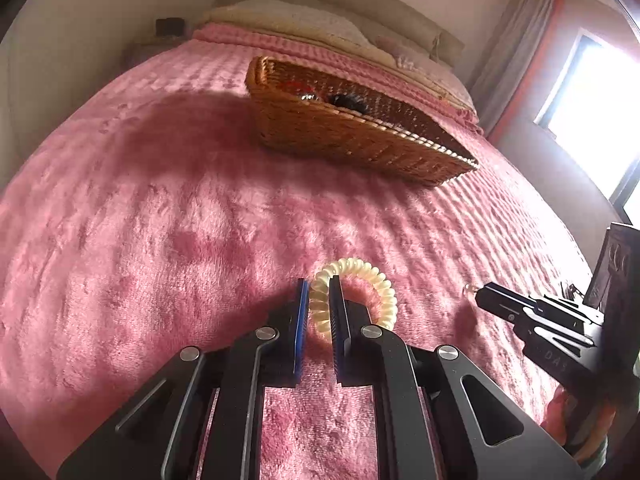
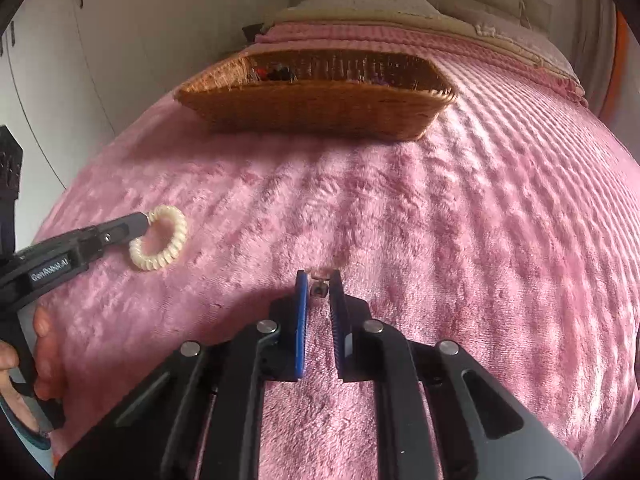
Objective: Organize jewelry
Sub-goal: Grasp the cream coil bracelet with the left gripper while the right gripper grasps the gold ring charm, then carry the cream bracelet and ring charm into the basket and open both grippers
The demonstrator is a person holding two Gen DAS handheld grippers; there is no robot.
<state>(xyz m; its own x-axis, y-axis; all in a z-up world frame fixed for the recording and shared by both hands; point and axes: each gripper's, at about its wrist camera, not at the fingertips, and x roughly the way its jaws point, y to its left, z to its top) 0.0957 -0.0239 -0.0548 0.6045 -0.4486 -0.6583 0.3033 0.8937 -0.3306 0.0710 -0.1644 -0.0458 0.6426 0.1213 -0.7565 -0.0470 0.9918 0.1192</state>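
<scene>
- My left tongs (image 1: 319,285) are clamped on the near-left arc of a cream spiral hair tie (image 1: 356,294), which lies on the pink bedspread (image 1: 160,220).
- The hair tie is a ring, so it has no real long axis; it sits almost flat, with its open centre facing up and its far side resting on the fleece.
- My right tongs (image 2: 319,279) are closed on a small earring (image 2: 320,280). It is tiny and partly hidden by the pads, so I cannot tell which way it points.
- The left wrist view shows the right tongs (image 1: 478,294) from the side, tips low over the bedspread with a small pale bit at the tip; the earring's shape is unclear there.
- The right wrist view shows the left tongs (image 2: 140,222) from the side pinching the hair tie (image 2: 160,244), plus the fingers of the hand (image 2: 40,344) on its handle.
- A wicker basket (image 1: 352,140) sits farther up the bed, well apart from both tongs, with dark and red items inside near its left end.
- Nothing lies between the tongs and the basket (image 2: 312,108) but bedspread (image 2: 440,220).
- Pillows (image 1: 288,20) lie beyond the basket; a bright window (image 1: 592,112) is on the right in the left wrist view, and white wardrobe doors (image 2: 100,40) are on the left in the right wrist view.
</scene>
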